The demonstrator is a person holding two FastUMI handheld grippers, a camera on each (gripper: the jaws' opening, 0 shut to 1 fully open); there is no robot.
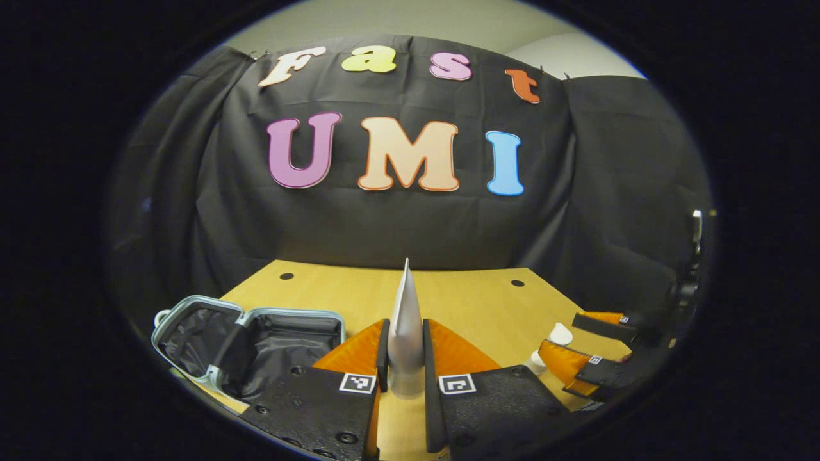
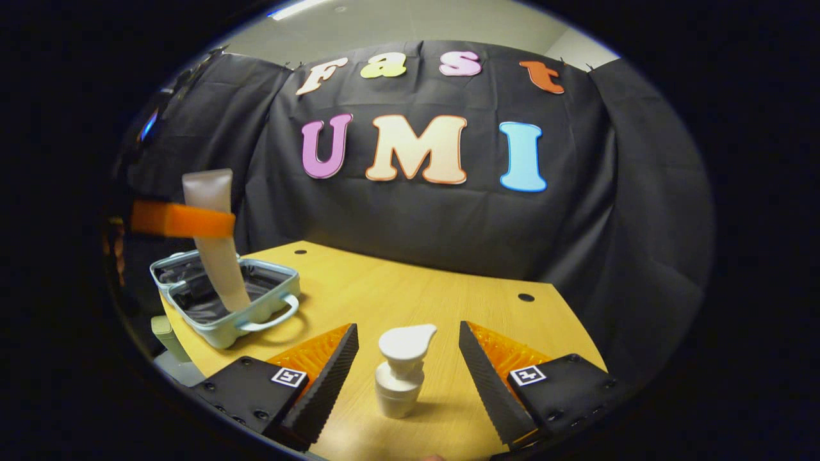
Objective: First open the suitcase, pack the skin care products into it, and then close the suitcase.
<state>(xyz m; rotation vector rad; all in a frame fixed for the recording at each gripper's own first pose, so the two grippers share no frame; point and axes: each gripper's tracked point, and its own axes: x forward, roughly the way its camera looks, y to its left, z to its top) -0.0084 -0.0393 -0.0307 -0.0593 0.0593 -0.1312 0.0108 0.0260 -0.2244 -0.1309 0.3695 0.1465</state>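
One wooden table, open suitcase, dark cloth wall.

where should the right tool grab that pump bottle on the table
Grip the pump bottle at its neck, just under the spout head, coming straight in along the table. It stands upright between the open fingers of the right tool, and the spout points to one side, so the head overhangs the narrower neck and should help stop it slipping down. The wider base below is a fallback.

The open suitcase sits at the table's left end; the pump bottle stands on the table to its right, well apart.
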